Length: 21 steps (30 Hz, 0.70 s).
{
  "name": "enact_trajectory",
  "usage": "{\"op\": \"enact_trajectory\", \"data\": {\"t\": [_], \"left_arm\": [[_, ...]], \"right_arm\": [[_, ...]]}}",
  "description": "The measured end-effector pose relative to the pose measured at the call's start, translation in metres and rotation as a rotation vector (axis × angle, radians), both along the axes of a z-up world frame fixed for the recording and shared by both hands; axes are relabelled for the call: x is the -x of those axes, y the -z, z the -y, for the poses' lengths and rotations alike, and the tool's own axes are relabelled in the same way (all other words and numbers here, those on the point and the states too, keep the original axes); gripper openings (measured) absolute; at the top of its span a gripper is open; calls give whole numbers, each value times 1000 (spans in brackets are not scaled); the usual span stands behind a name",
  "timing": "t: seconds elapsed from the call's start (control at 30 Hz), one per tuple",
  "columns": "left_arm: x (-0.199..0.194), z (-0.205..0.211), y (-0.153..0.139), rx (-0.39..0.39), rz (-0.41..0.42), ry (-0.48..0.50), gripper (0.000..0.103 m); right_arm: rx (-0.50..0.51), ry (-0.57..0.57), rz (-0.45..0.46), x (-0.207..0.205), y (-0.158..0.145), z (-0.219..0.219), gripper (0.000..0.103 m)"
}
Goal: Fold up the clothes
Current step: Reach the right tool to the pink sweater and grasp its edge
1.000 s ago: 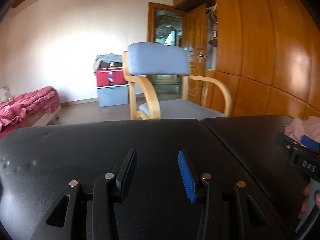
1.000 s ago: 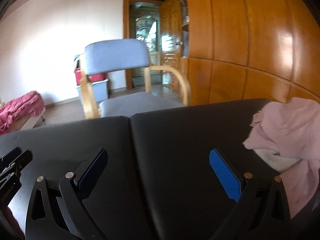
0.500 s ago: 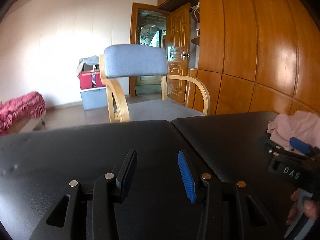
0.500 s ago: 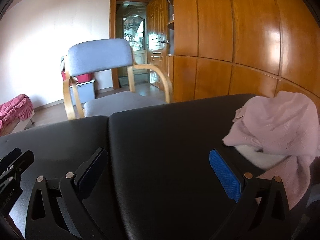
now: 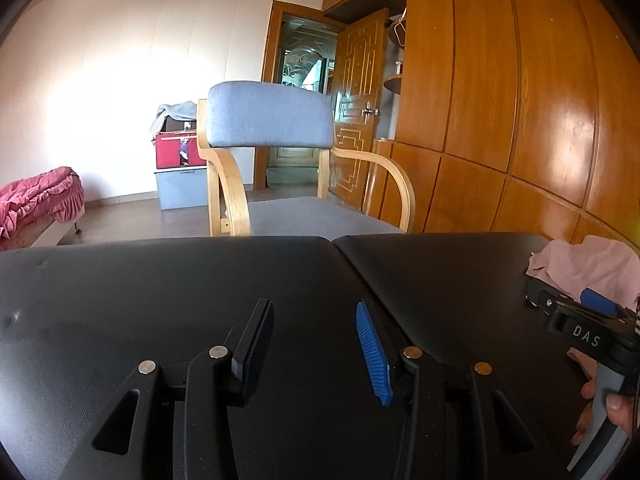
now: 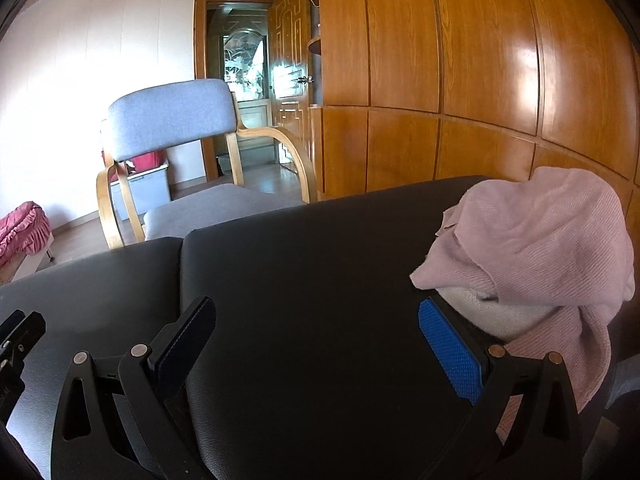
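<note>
Both grippers have swung rightward, bringing the pink garment [image 6: 536, 240] closer. It lies heaped at the right end of the black padded table [image 6: 320, 264], over something white, with no clear long axis or heading. Left gripper [image 5: 316, 344] hovers empty, jaws partly apart; right gripper [image 6: 316, 344] stands wide and empty, its blue pad [image 6: 450, 354] just beside the heap, seemingly ready to grasp.
</note>
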<state>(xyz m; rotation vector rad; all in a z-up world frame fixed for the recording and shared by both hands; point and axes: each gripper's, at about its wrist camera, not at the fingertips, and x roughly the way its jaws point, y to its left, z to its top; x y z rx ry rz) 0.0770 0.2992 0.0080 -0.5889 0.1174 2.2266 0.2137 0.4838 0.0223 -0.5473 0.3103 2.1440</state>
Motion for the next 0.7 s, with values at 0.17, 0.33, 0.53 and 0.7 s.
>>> {"op": "enact_trajectory", "data": {"t": [0.17, 0.33, 0.53, 0.7], "left_arm": [[-4, -4, -1, 14, -23, 6, 43], [-4, -3, -2, 17, -18, 8, 44], [6, -2, 0, 9, 36, 0, 44], [12, -3, 1, 13, 58, -3, 44]], "right_arm": [[3, -11, 8, 3, 1, 3, 103], [14, -9, 3, 4, 2, 3, 103], [61, -16, -35, -3, 3, -7, 103], [45, -18, -17, -17, 1, -20, 103]]}}
